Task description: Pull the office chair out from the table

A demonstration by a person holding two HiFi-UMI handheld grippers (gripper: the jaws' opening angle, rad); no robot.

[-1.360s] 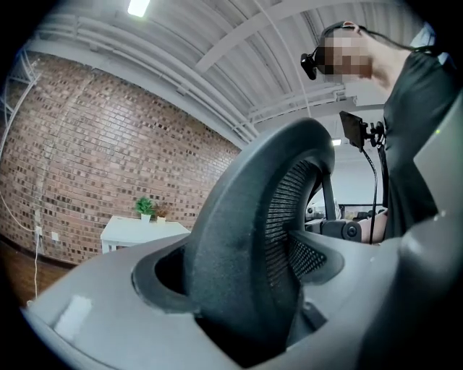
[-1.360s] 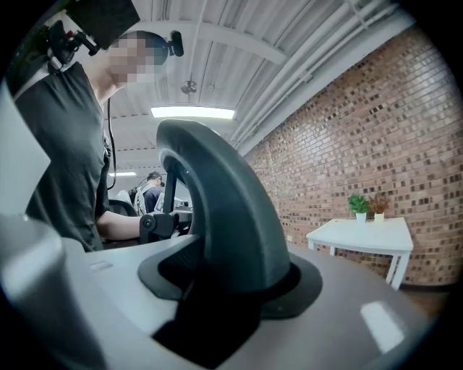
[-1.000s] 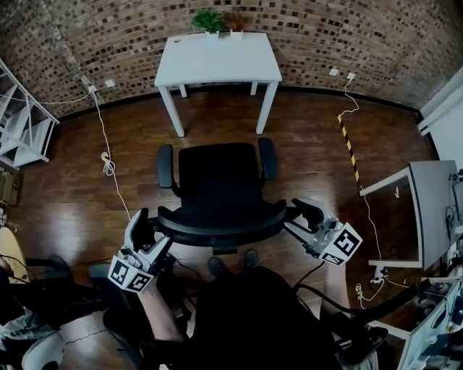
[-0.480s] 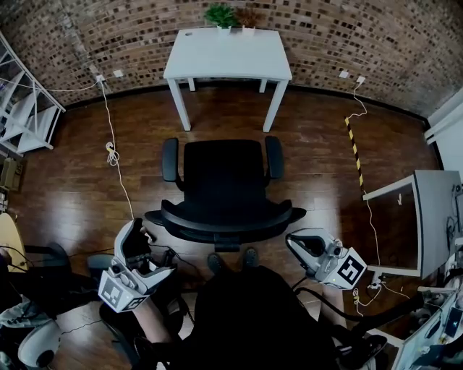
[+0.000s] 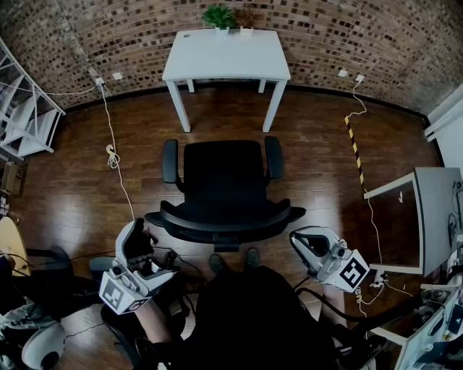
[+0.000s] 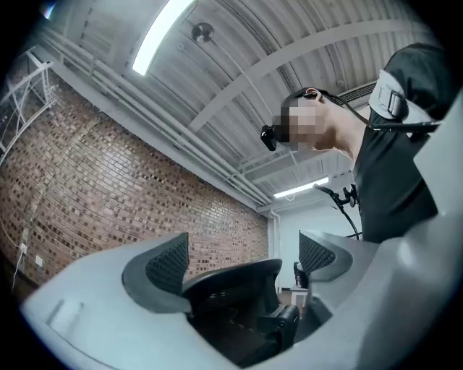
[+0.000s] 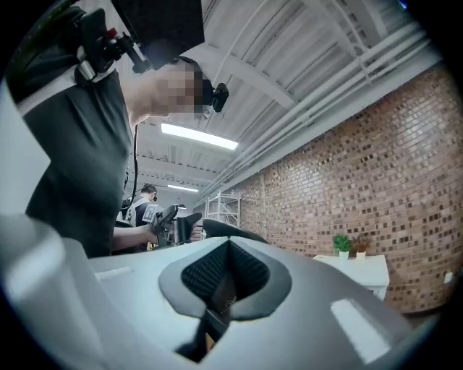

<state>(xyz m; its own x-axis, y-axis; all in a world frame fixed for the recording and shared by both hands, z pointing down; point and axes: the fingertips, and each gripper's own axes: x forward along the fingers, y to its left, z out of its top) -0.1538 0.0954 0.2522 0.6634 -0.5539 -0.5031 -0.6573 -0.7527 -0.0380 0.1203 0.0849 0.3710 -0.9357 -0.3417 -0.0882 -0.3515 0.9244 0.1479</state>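
- Two claws flank the black office chair with armrests, which stands on the dark wooden floor well apart from the white rectangular tabletop; the pull-out looks complete, nothing evidently left.
- Left claw gapes fully, touching nothing; right claw is clenched tight, empty.

we see a black office chair on a glossy, dark brown plank floor. the table is white and the plant is green. the wall is red-brown brick with pale mortar. the tape is striped yellow and black. the left gripper and right gripper are pale grey with black, dotted pads. their cubes are white with black square markers.
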